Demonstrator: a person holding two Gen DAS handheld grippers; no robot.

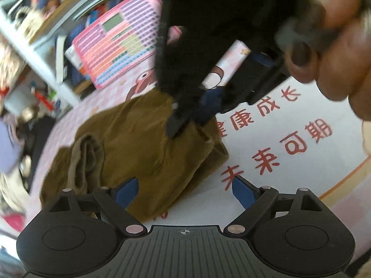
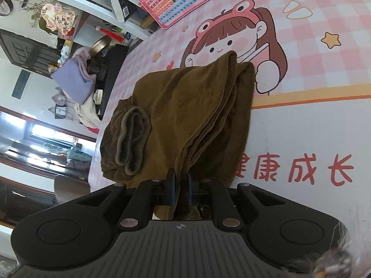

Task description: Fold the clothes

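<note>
Bright daylight, fisheye warping, left view blurred

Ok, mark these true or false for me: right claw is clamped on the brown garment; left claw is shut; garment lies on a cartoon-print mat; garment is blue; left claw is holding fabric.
1. The right claw is clamped on the brown garment: true.
2. The left claw is shut: false, its fingers stand wide apart.
3. The garment lies on a cartoon-print mat: true.
4. The garment is blue: false, it is brown.
5. The left claw is holding fabric: false, nothing is gripped.
</note>
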